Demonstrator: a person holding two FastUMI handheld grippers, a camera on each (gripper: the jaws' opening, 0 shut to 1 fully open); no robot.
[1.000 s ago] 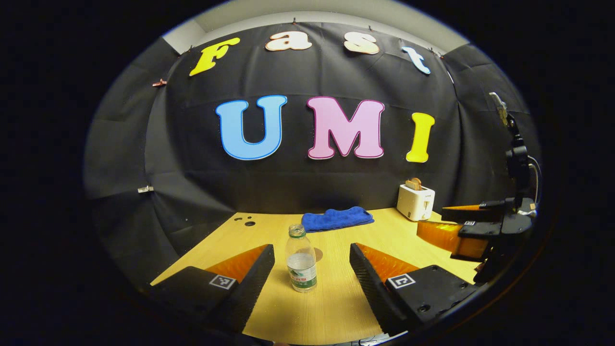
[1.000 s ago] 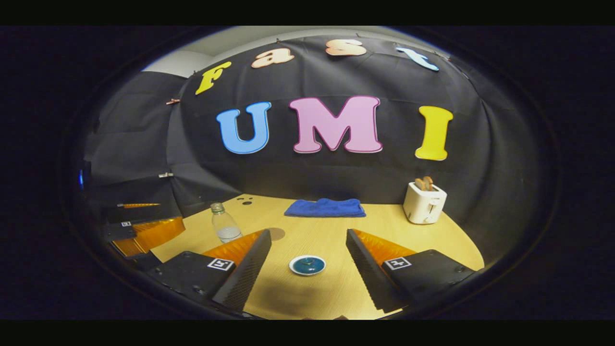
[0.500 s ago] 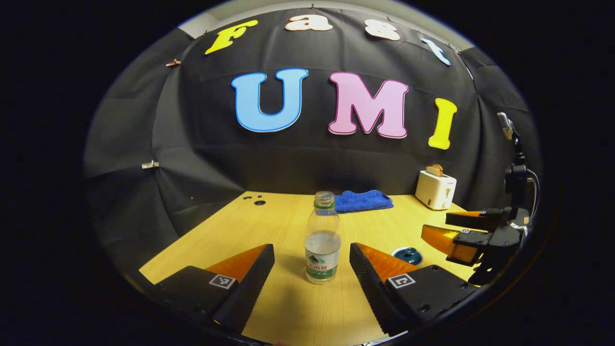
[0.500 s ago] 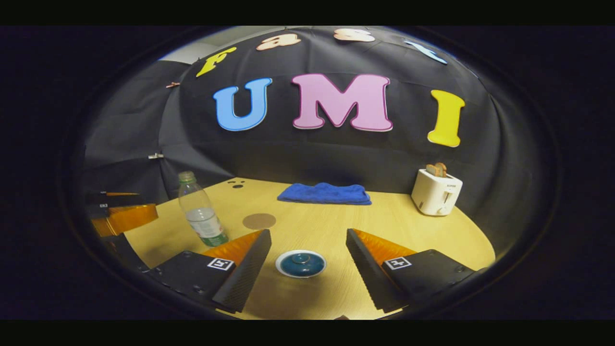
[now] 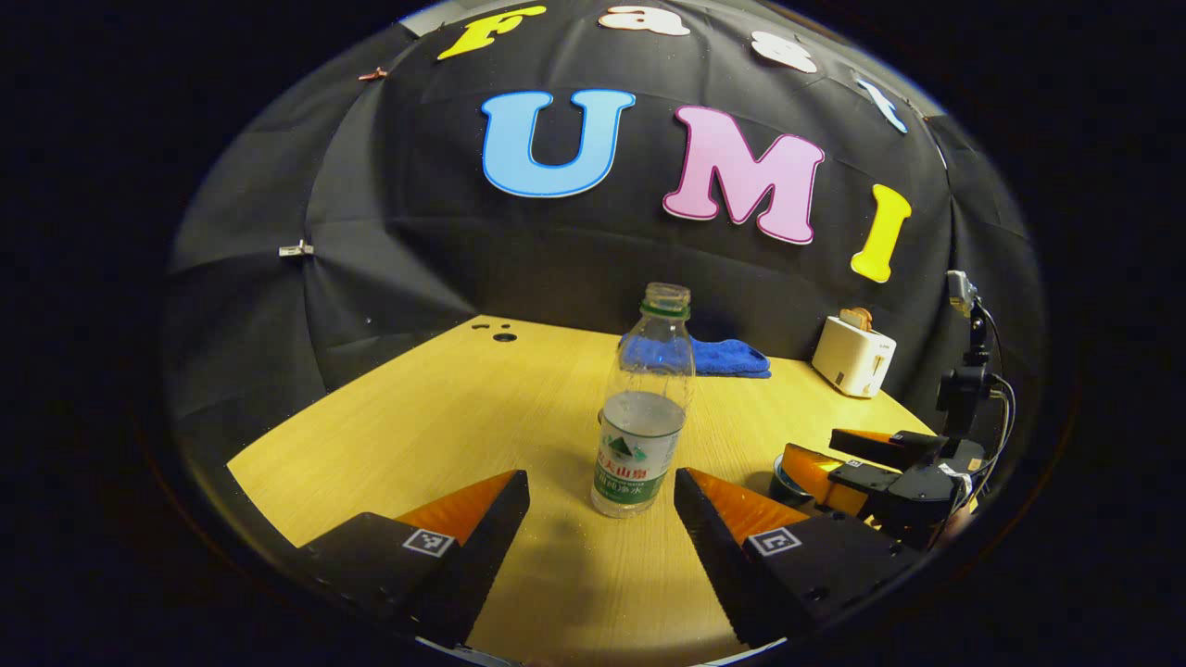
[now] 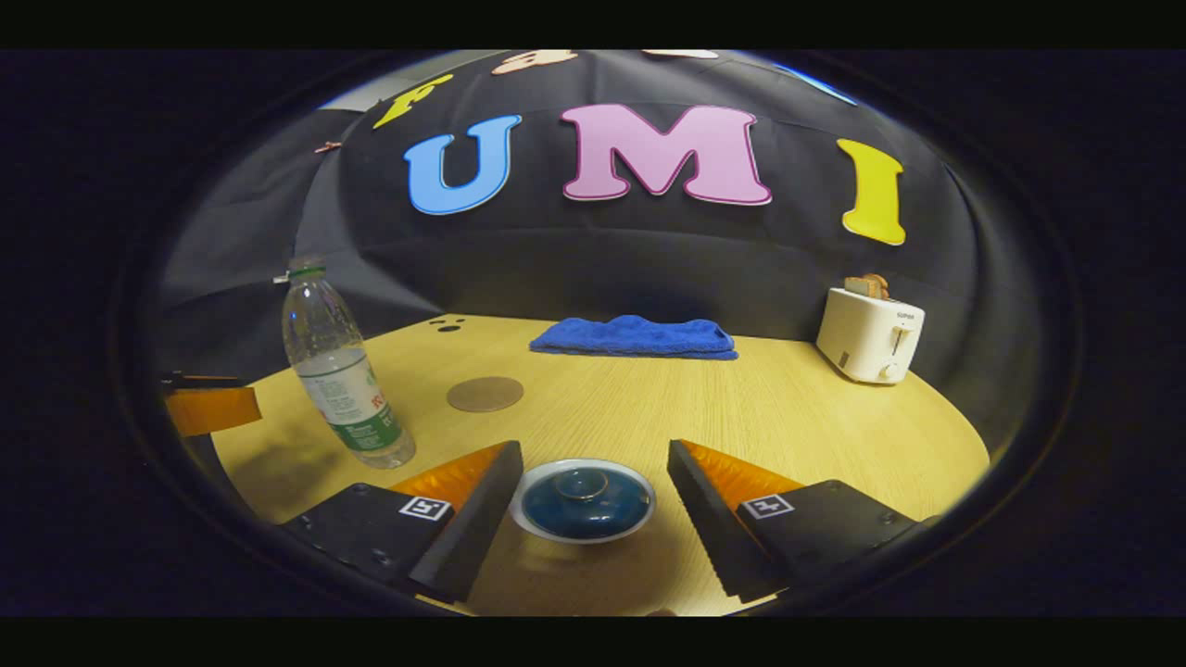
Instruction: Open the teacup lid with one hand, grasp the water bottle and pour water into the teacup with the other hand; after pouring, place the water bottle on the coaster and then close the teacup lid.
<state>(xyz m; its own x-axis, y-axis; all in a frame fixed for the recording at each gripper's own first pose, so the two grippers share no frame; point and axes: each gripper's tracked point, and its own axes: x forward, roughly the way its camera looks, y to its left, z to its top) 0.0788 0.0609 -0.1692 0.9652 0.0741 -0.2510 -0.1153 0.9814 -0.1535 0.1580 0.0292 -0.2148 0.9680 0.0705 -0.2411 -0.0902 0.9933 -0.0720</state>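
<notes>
A clear uncapped water bottle (image 5: 641, 417) with a green-and-white label stands upright on the wooden table, partly filled. My left gripper (image 5: 602, 486) is open, its fingers just short of the bottle's base on either side. In the right gripper view the same bottle (image 6: 340, 371) stands at the left. A blue teacup with its lid (image 6: 583, 498) on sits between the tips of my open right gripper (image 6: 595, 459), not touched. A round brown coaster (image 6: 485, 394) lies flat behind the cup. The right gripper (image 5: 857, 463) also appears at the right of the left gripper view, over the teacup (image 5: 786, 480).
A folded blue cloth (image 6: 635, 336) lies at the back of the table (image 6: 788, 417) by the wall. A white toaster (image 6: 869, 335) with toast stands at the back right. Small dark holes (image 5: 500, 333) mark the table's far left corner.
Both grippers have moved forward and lower. The bottle now looms close between the left fingers, and the teacup has come between the right fingertips. Both stay open.
</notes>
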